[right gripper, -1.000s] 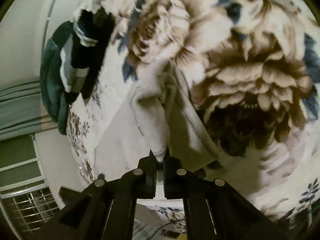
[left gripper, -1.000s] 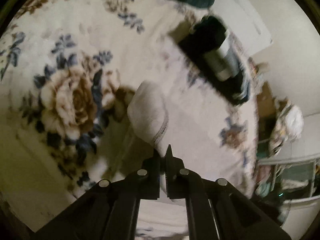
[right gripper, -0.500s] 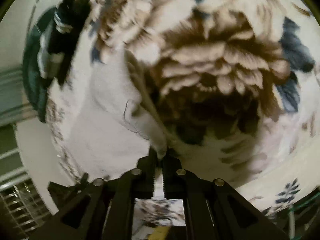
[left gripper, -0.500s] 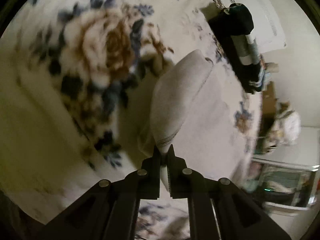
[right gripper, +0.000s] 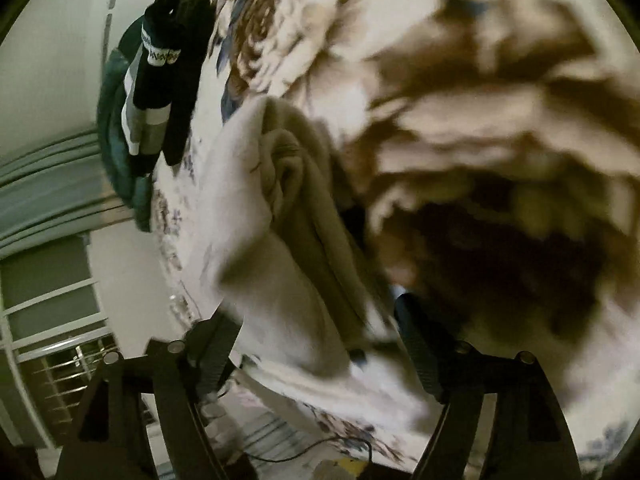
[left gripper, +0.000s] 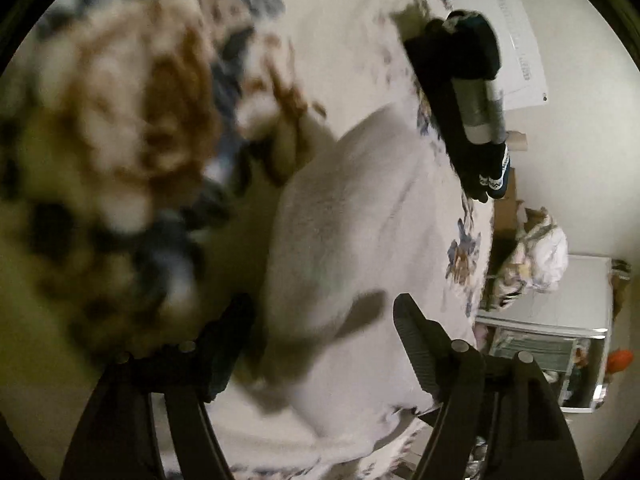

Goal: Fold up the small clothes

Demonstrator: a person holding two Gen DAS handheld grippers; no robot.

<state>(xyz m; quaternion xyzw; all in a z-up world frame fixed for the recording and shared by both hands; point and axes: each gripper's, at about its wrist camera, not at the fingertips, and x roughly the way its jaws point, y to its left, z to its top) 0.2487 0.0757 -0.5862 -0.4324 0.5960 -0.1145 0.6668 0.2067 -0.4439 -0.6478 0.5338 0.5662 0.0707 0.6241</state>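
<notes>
A small cream-white garment (left gripper: 352, 232) lies folded over on the floral blanket (left gripper: 120, 120). My left gripper (left gripper: 320, 320) is open just above its near end, with one finger on each side and nothing in it. In the right wrist view the same garment (right gripper: 280, 232) shows a rolled fold along its right side. My right gripper (right gripper: 316, 336) is open over its near edge and is empty.
A folded black garment with grey and white stripes (left gripper: 472, 100) lies further back on the blanket, also seen in the right wrist view (right gripper: 160, 80). A dark green cloth (right gripper: 116, 152) lies beyond it. The bed edge, a wall and furniture (left gripper: 560, 320) are to the right.
Both grippers were shut on the cream garment and lowered it onto the blanket. Now both have opened and let it go, and it lies folded.
</notes>
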